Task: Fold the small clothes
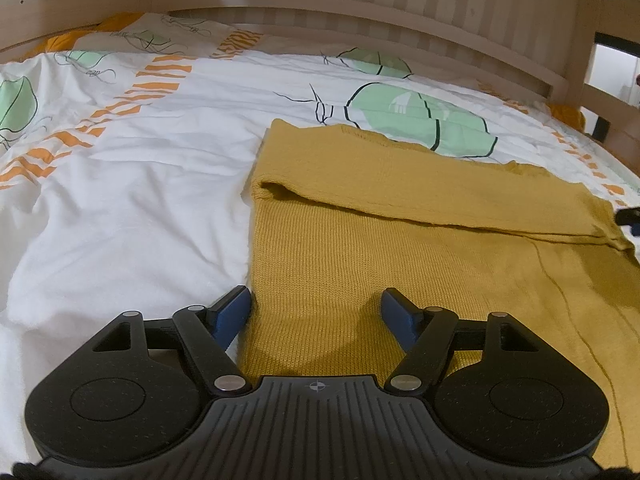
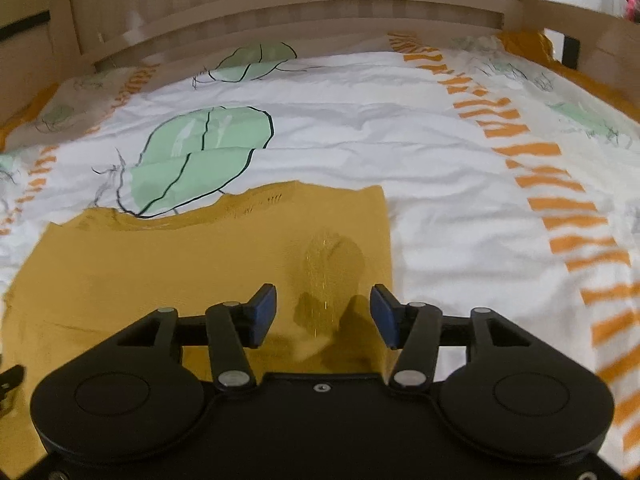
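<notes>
We see a bed's white duvet (image 1: 168,152) — green and orange print — inside a wooden frame (image 1: 360,4); a mustard knit garment (image 1: 400,264) lies flat, partly folded, on it.

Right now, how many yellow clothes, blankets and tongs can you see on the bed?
Yellow knitted clothes: 1, partly folded
White patterned blankets: 1
Tongs: 2, the left tongs and the right tongs, both open over the yellow knit
Total: 4

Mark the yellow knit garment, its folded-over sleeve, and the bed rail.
yellow knit garment (image 1: 360,272), left wrist view, flat body panel.
folded-over sleeve (image 1: 400,196), left wrist view, mid-sleeve.
bed rail (image 2: 304,4), right wrist view, top bar.
</notes>
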Demonstrator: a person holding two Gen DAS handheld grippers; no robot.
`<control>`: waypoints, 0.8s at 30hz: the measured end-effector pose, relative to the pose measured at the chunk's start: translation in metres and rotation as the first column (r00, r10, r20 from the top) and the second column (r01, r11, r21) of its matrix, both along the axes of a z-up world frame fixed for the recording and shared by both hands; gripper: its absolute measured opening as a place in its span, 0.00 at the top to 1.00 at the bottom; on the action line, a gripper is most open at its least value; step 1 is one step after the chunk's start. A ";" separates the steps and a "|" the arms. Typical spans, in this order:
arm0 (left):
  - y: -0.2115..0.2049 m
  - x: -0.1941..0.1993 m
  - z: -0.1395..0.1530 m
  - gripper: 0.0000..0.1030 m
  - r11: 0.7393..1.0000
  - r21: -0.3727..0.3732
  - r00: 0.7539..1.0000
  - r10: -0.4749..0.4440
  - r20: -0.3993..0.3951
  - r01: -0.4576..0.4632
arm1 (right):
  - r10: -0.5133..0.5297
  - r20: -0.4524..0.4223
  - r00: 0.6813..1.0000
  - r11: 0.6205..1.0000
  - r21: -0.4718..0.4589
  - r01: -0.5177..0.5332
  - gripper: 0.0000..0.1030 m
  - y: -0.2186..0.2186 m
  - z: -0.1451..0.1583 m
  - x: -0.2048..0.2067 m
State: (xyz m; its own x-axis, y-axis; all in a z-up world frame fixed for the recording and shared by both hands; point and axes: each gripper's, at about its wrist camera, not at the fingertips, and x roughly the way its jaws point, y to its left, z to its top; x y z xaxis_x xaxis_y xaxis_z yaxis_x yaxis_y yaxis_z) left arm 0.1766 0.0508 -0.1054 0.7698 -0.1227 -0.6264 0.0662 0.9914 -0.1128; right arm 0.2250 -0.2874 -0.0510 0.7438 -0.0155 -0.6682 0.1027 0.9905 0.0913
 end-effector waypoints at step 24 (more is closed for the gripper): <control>-0.007 -0.002 0.001 0.29 0.998 0.067 1.000 -0.011 0.008 0.011 | 0.027 0.054 0.998 0.983 0.178 -0.036 0.38 -0.006 0.005 -0.008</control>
